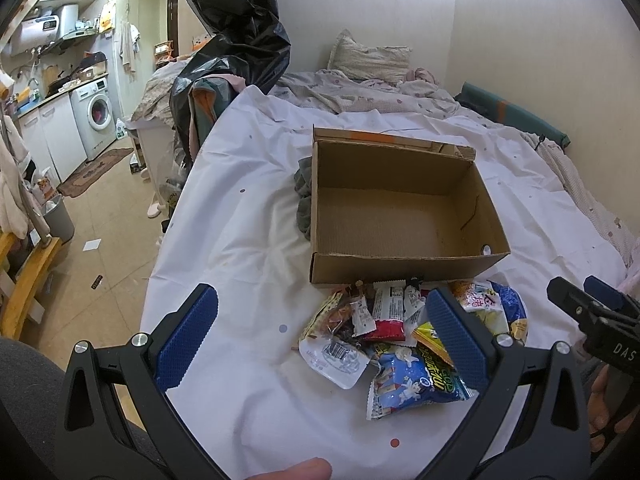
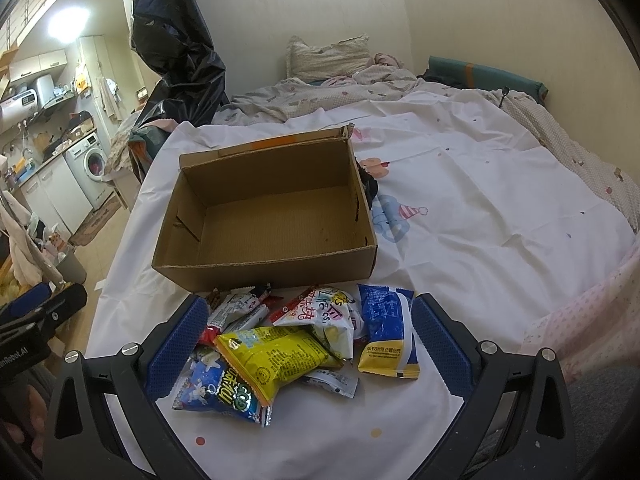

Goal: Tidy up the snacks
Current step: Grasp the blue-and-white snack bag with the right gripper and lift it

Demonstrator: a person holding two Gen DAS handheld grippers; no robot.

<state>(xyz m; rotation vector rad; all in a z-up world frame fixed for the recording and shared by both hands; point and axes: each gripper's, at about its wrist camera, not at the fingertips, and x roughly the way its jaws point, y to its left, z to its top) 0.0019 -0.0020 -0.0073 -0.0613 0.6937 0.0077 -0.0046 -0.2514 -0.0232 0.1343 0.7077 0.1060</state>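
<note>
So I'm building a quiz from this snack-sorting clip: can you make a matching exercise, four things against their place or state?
Things:
1. cardboard box
2. yellow packet
3. blue-and-white packet
4. right gripper

States:
a. open, holding nothing
b. empty
c. on top of the pile
d. flat on the sheet at the pile's right edge

Pairs: 1-b, 2-c, 3-d, 4-a

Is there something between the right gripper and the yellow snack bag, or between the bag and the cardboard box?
Nothing visible blocks either. The right gripper, jaws open, hovers over the yellow snack bag, which lies atop the pile. The cardboard box behind is open and empty.
</note>
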